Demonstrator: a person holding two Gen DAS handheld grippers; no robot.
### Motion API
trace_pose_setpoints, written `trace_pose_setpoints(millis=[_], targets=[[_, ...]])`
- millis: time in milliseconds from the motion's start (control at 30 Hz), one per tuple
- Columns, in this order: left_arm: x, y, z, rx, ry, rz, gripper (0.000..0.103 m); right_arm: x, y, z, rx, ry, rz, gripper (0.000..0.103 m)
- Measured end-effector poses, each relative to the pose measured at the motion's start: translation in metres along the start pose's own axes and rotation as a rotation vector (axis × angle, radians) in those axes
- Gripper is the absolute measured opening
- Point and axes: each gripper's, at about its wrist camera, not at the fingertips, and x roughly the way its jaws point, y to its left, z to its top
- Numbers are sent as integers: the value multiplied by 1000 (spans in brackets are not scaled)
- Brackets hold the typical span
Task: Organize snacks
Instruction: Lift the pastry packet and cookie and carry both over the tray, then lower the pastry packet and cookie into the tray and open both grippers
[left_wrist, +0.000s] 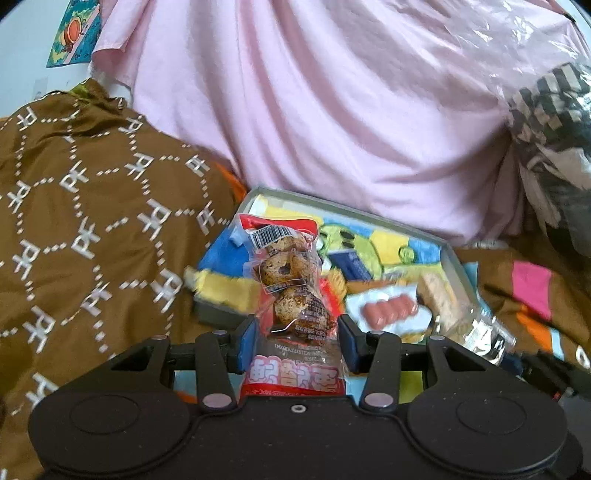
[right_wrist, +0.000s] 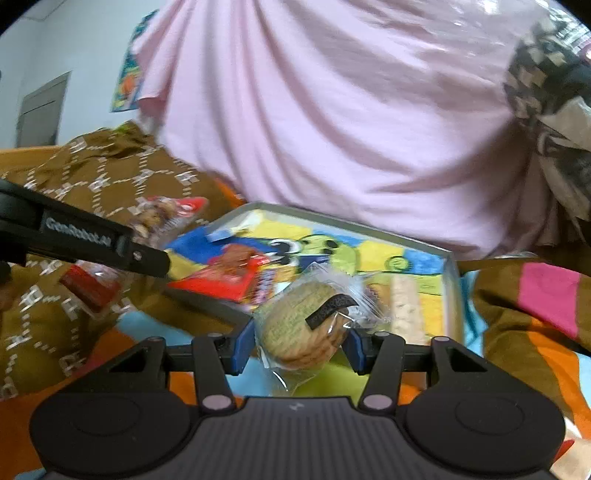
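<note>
My left gripper (left_wrist: 295, 341) is shut on a red-and-clear egg packet (left_wrist: 286, 280), held upright in front of the grey tray (left_wrist: 295, 197) with its colourful cartoon liner. In the tray lie a sausage pack (left_wrist: 388, 308) and a grain bar (left_wrist: 439, 295). My right gripper (right_wrist: 301, 349) is shut on a clear-wrapped round cookie (right_wrist: 301, 332), held at the tray's near edge (right_wrist: 218, 302). A red snack packet (right_wrist: 225, 280) lies in the tray's near left corner. The left gripper (right_wrist: 144, 254) with its egg packet (right_wrist: 166, 212) shows at left in the right wrist view.
A brown patterned quilt (left_wrist: 85, 192) lies to the left of the tray. A pink cloth bundle (left_wrist: 332, 110) rises behind it. A bedsheet with orange, pink and brown patches (right_wrist: 546, 295) is on the right. A crinkled clear wrapper (left_wrist: 484, 332) lies by the tray's right side.
</note>
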Motion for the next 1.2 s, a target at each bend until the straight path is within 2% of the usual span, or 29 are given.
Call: trace_pose_setpoints(millis=[200, 400, 600, 833, 1200], targets=[[37, -27, 30, -23, -21, -4, 48, 31, -23, 8, 22, -14, -12, 56], [79, -45, 47, -14, -5, 4, 48, 68, -48, 18, 116, -42, -16, 56], [109, -54, 48, 52, 25, 15, 48, 91, -62, 20, 155, -60, 8, 56], [135, -55, 41, 57, 62, 43, 48, 110, -63, 13, 172, -36, 29, 56], [147, -54, 35, 68, 67, 57, 51, 119, -63, 9, 193, -42, 48, 60]])
